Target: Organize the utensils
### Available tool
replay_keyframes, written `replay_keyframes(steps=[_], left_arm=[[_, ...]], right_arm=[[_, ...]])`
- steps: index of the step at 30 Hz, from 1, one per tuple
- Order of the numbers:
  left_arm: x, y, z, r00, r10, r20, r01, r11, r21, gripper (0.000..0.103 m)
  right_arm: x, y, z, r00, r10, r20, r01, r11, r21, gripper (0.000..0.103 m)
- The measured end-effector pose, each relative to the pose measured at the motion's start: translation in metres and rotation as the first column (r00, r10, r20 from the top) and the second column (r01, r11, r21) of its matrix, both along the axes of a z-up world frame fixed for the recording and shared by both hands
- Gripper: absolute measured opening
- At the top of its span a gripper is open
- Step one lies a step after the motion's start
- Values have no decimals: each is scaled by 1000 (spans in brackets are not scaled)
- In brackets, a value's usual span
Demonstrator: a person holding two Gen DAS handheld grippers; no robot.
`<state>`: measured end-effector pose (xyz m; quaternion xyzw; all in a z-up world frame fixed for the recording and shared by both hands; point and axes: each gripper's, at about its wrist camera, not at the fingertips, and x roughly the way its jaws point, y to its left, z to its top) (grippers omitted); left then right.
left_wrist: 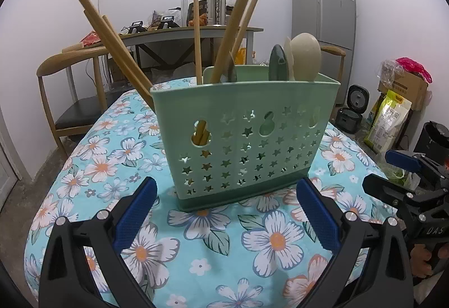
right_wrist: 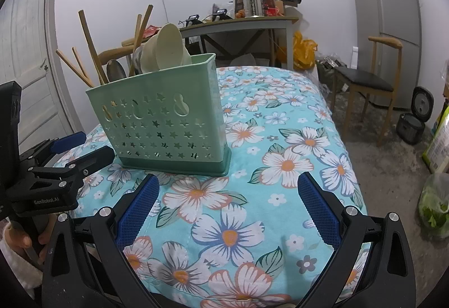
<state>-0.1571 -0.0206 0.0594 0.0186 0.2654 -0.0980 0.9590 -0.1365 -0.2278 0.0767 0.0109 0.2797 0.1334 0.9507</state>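
Observation:
A pale green utensil holder [left_wrist: 244, 134] with star-shaped holes stands upright on the flowered tablecloth [left_wrist: 112, 167]. Wooden chopsticks [left_wrist: 118, 47] and a thick wooden handle [left_wrist: 238, 13] lean out of its left part. A beige spoon [left_wrist: 306, 55] and a dark green spoon [left_wrist: 277, 64] stick up on its right. My left gripper [left_wrist: 226, 187] is open just in front of the holder's base, holding nothing. In the right wrist view the holder [right_wrist: 165, 123] sits to the upper left, with beige spoons [right_wrist: 165, 47] on top. My right gripper [right_wrist: 228, 181] is open and empty over the cloth.
Behind stands a cluttered side table [left_wrist: 196, 30] with a wooden chair [left_wrist: 64, 89] to its left. A grey fridge [right_wrist: 390, 13], another chair [right_wrist: 364, 83] and a black rice cooker [right_wrist: 412, 123] are on the right. A door [right_wrist: 25, 55] is at the left.

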Motion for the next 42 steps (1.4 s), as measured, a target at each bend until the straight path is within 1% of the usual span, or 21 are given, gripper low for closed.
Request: replay_keyframes(steps=[7, 14, 30, 42], left_arm=[[5, 6, -3, 1000, 11, -22, -12, 999, -33, 97], [5, 10, -2, 999, 42, 1, -42, 999, -32, 97], [0, -4, -3, 999, 40, 23, -41, 998, 37, 97], [-7, -22, -6, 998, 15, 54, -22, 991, 134, 97]], right_arm=[[0, -1, 0, 1000, 0, 0, 0, 1000, 1, 95], [0, -1, 0, 1000, 1, 0, -1, 1000, 0, 95], [0, 0, 0, 1000, 0, 0, 0, 1000, 0, 95], [0, 0, 0, 1000, -1, 0, 1, 1000, 0, 95]])
